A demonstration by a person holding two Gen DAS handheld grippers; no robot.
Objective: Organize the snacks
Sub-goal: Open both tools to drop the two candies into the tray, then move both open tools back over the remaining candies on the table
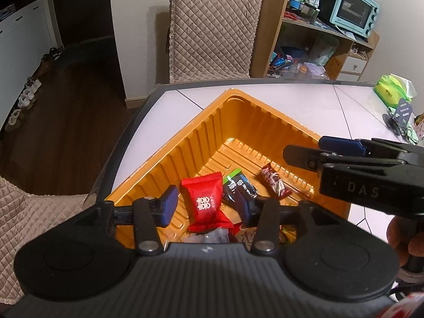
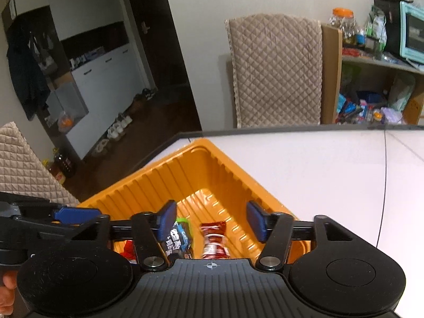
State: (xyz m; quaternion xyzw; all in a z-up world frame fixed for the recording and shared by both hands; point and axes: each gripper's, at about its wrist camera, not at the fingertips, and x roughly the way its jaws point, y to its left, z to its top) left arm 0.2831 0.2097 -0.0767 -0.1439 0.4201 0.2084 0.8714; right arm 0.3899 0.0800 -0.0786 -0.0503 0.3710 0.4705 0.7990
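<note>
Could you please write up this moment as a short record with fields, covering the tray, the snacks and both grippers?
setting: white table, quilted chair behind it
container: orange tray at the table corner
contents: red snack, dark snack with green end, maroon snack, all lying in the tray
left gripper: open above the red snack, pads not pressing it
right gripper: open over the tray, holding nothing
off to the side: green pack on the table

the near end of the orange tray (image 1: 164,156) is hidden behind the left gripper (image 1: 208,206), and so are some wrappers there. the red-white candy (image 2: 213,241) is half covered in the right wrist view. print on the dark packet (image 1: 238,188) is too small to read.
</note>
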